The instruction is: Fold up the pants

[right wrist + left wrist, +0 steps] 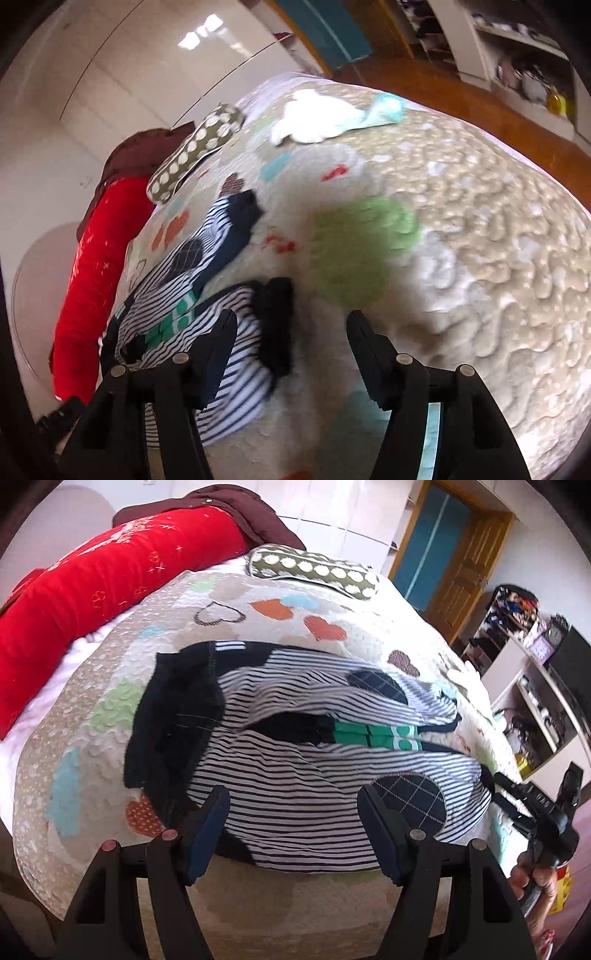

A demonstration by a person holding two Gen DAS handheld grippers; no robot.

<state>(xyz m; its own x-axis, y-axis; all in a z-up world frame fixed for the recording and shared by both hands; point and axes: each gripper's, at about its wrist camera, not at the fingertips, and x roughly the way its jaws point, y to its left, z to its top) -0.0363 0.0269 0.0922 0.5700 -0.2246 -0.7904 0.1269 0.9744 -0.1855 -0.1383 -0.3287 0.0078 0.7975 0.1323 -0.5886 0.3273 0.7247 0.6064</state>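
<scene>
Striped black-and-white pants (303, 775) with dark checked knee patches, a dark waistband and dark cuffs lie spread on the heart-patterned bedspread (258, 897). My left gripper (293, 801) is open and empty, its fingers just above the near leg. My right gripper (517, 794) shows in the left wrist view at the near leg's cuff. In the right wrist view the right gripper (291, 325) is open and empty, with the pants (207, 332) and the near dark cuff (277, 321) by its left finger.
A long red bolster (92, 590) and a brown garment (240, 509) lie at the bed's far side. A dotted green pillow (314, 572) is near the head. White and pale blue cloth (332, 114) lies on the bed. Shelves (535, 686) stand right of the bed.
</scene>
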